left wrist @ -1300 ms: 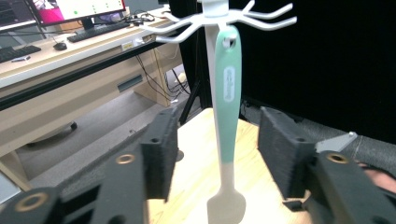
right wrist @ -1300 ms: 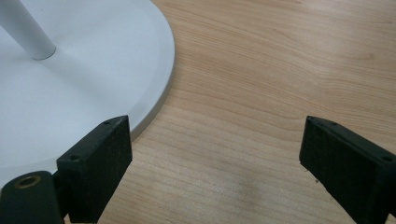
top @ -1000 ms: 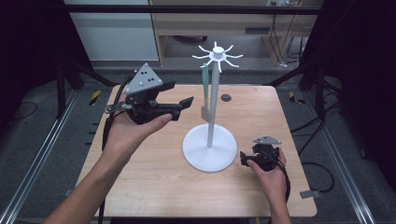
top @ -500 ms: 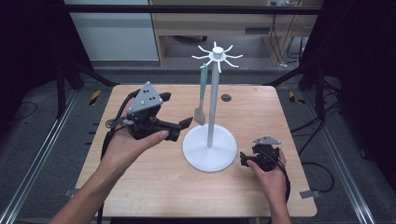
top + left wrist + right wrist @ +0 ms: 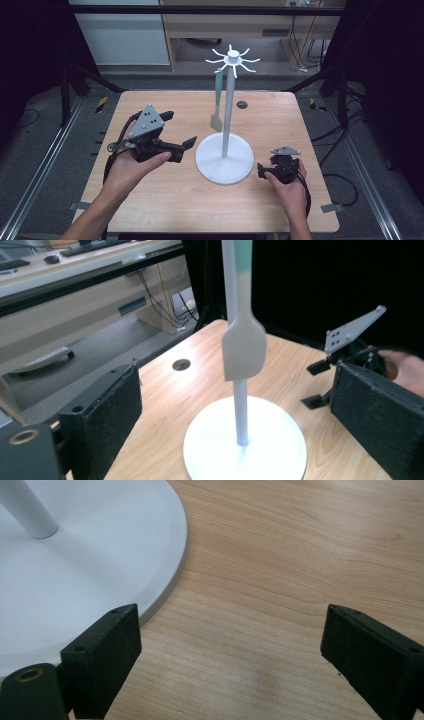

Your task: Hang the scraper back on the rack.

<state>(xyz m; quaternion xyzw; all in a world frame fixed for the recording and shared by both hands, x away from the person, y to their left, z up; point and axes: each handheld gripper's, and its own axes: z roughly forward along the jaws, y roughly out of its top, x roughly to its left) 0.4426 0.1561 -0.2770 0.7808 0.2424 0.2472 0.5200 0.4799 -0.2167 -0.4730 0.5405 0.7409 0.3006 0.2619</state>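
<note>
A white stand (image 5: 228,115) with a round base (image 5: 223,161) and hooks at its top rises from the middle of the wooden table (image 5: 165,200). A spatula (image 5: 217,107) with a green handle and grey blade hangs from one hook, beside the pole. My left gripper (image 5: 183,149) is open and empty, just left of the base, its jaws pointing at the stand. In the left gripper view the spatula blade (image 5: 244,347) hangs ahead between the jaws. My right gripper (image 5: 261,171) rests low at the base's right edge, open and empty; its own view shows the base rim (image 5: 100,570).
A small dark hole (image 5: 242,104) sits in the tabletop behind the stand. Black frame posts and cables surround the table. The right gripper (image 5: 315,384) shows beyond the stand in the left gripper view.
My left gripper has dropped lower and drawn back toward the person, away from the spatula. The spatula's blade has shifted slightly. The right gripper has stayed put.
</note>
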